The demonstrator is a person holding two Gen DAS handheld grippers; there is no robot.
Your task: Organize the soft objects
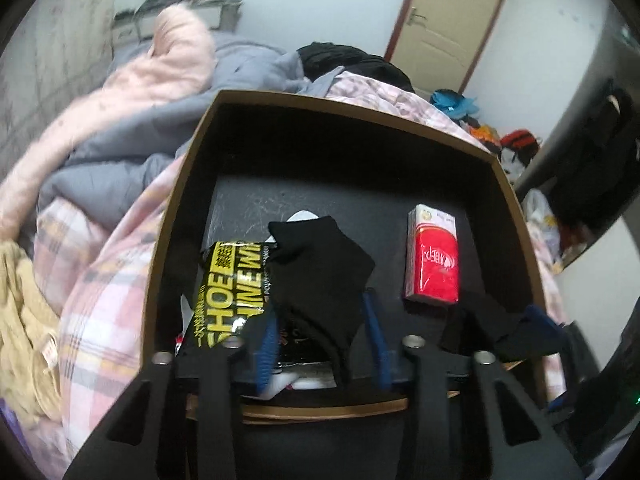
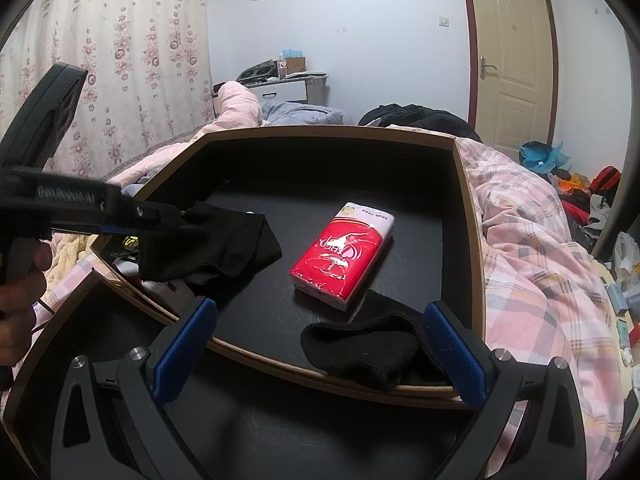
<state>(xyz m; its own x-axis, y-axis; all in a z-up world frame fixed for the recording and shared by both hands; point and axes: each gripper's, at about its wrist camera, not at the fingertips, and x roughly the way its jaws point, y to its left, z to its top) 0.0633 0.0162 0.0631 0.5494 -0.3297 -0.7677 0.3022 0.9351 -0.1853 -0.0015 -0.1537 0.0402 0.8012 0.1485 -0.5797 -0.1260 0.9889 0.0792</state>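
Observation:
A black-lined cardboard box [image 1: 192,168] sits on the bed; its rim also shows in the right wrist view [image 2: 468,208]. My left gripper [image 1: 320,320] is shut on a black sock [image 1: 320,272] and holds it over the box's left side; the same gripper [image 2: 176,216] and sock [image 2: 216,244] show at the left of the right wrist view. A red tissue pack [image 1: 432,264] lies on the box floor [image 2: 340,252]. My right gripper [image 2: 320,340] is open at the box's near edge, with a second black sock [image 2: 360,348] lying between its fingers.
A yellow-and-black shoe-wipe packet [image 1: 232,284] lies in the box under the held sock. A pink plaid quilt [image 2: 532,240] surrounds the box, with a grey and pink duvet [image 1: 132,120] behind. A beige knit [image 1: 24,320] lies at the left. A door [image 2: 512,64] stands at the back right.

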